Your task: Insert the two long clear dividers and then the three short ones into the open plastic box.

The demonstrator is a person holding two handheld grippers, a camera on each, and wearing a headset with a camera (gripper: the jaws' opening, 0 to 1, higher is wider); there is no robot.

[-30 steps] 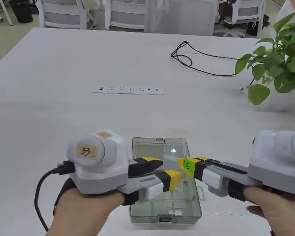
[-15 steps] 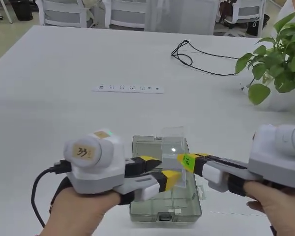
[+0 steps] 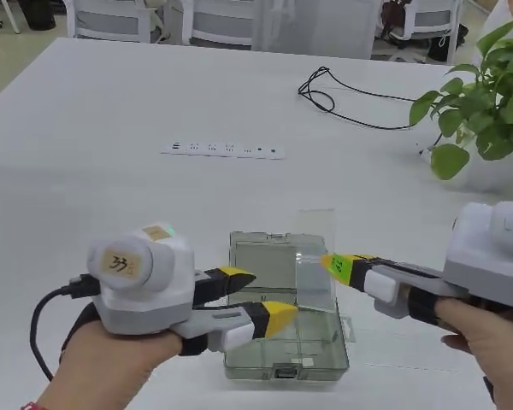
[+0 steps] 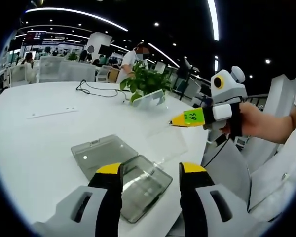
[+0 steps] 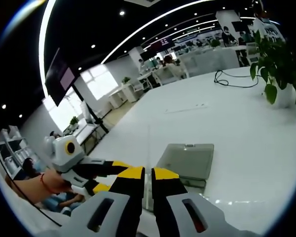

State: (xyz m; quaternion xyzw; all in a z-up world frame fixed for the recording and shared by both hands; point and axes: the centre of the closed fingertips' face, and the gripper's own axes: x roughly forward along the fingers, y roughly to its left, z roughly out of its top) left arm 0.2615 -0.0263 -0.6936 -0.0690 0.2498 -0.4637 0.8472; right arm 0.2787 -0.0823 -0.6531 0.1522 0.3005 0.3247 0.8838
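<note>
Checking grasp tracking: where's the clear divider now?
Head view: the clear divider stands roughly upright over the open plastic box, pinched at its right edge by the right gripper; the open left gripper is just left of it.

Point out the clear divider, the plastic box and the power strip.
clear divider [image 3: 315,241]: head view, middle of the sheet.
plastic box [image 3: 248,366]: head view, front wall.
power strip [image 3: 224,149]: head view, its middle.

Right gripper [image 5: 147,174] pinching clear divider [image 5: 148,148] edge-on; open box [image 5: 185,160] beyond; left gripper [image 5: 111,177] at left.
</note>
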